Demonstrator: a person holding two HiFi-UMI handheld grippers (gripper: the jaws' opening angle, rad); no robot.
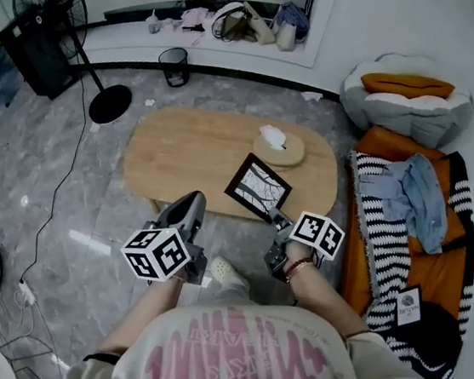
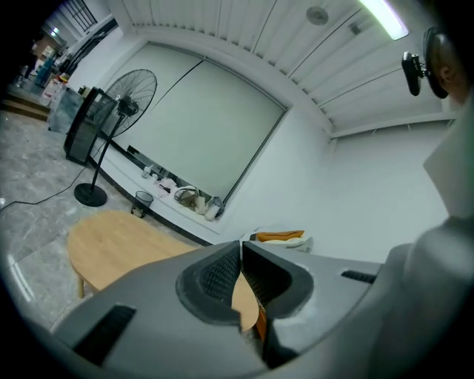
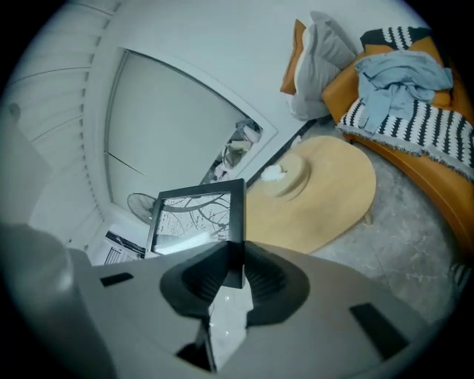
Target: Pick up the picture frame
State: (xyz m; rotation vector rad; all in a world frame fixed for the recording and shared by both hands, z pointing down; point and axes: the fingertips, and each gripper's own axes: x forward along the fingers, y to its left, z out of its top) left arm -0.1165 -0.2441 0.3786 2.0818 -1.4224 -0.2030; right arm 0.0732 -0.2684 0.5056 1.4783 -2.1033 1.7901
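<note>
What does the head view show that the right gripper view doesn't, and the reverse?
Head view only: the left gripper, the person's torso and the waste bin by the far wall.

Right gripper view only: a close look at the right gripper, its jaws pressed on the black edge of the picture frame.

Both: the frame, the wooden table, the round holder with white tissue on it, the standing fan and the sofa with its striped blanket.

The oval light-wood counter (image 1: 189,157) stands on the grey marbled floor (image 1: 39,194); a round tan holder topped with white tissue (image 1: 278,146) lies near its far right edge
</note>
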